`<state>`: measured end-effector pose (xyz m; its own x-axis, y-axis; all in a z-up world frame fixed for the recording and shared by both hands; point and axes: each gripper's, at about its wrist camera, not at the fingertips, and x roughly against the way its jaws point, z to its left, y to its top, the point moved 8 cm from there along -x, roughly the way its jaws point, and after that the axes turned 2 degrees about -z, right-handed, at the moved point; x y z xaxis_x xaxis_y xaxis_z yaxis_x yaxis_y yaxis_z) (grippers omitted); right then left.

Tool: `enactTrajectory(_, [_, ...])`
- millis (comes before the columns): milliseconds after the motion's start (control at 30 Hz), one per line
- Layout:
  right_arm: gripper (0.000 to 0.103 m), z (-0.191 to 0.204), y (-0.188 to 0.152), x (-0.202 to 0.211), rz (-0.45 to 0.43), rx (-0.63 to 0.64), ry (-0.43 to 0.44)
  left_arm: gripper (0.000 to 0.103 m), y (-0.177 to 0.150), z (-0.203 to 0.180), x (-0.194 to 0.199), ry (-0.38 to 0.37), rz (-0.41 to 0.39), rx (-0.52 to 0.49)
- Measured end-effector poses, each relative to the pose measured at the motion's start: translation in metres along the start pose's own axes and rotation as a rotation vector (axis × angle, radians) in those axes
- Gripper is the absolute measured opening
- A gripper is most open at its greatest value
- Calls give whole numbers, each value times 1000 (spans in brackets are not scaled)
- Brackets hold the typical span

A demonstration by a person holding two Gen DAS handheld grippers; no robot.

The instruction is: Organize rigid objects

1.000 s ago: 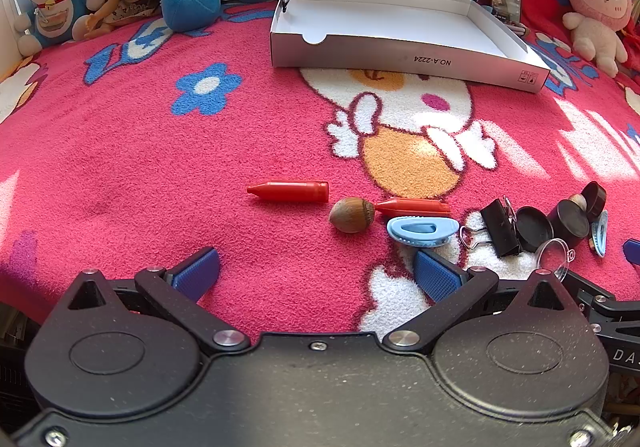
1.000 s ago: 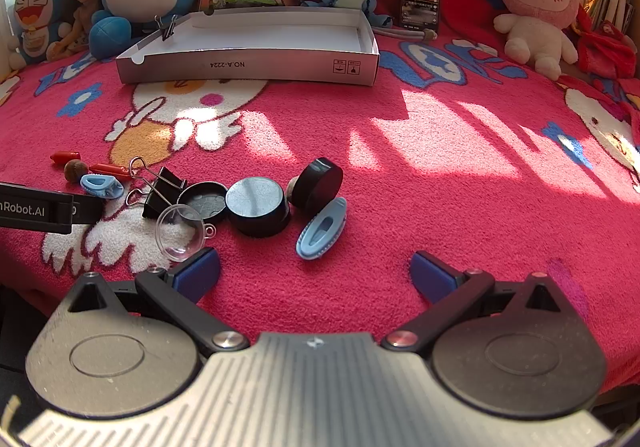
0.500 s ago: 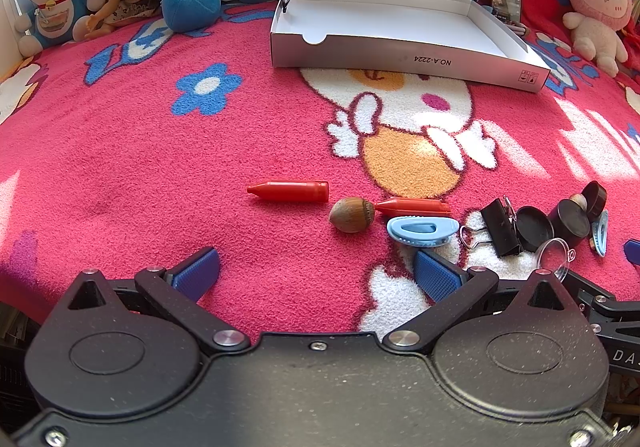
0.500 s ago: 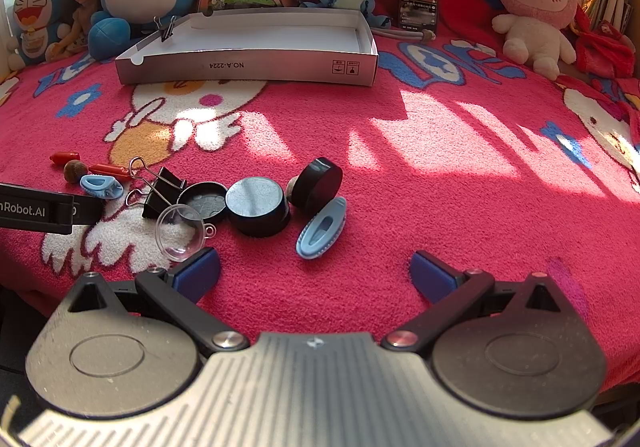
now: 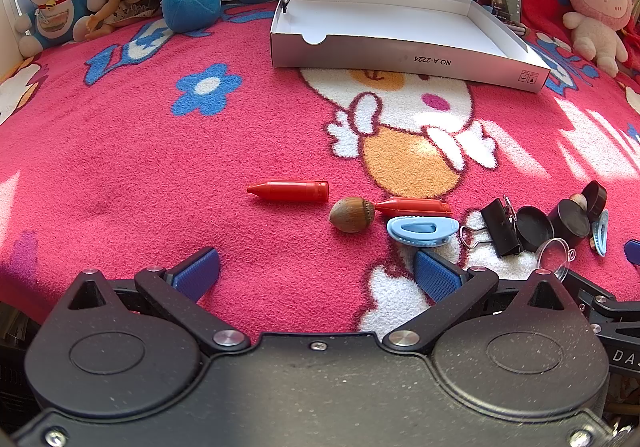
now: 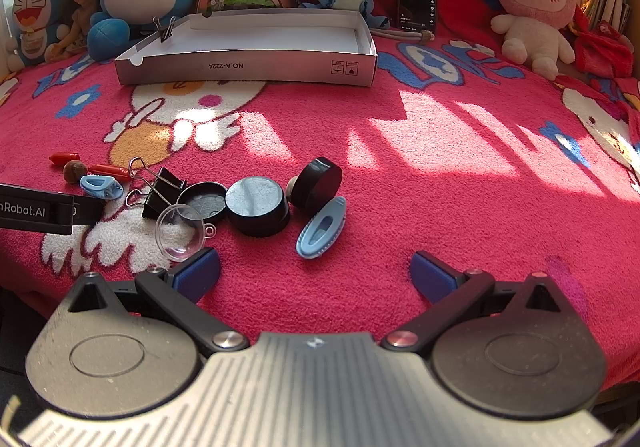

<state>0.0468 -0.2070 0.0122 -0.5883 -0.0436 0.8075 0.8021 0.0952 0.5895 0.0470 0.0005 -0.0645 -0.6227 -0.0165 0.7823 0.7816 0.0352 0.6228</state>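
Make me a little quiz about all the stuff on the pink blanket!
1. True or false: the white box already holds the acorn.
2. How many light blue clips lie on the blanket? A) one B) two C) four
3. What touches the acorn's right side in the left wrist view?

Key
1. False: the acorn lies on the blanket.
2. B: one near the acorn, one by the black round cases.
3. The tip of a red crayon.
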Motion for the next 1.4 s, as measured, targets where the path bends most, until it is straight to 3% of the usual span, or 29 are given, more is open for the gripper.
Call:
enactTrajectory(867, [103,0,1,0,-3,-9,-4,103,0,0,0,1,-2,-2])
enactTrajectory(1400, [103,0,1,0,21,-8,-7,103,-2,3,4,-8,-52,-17])
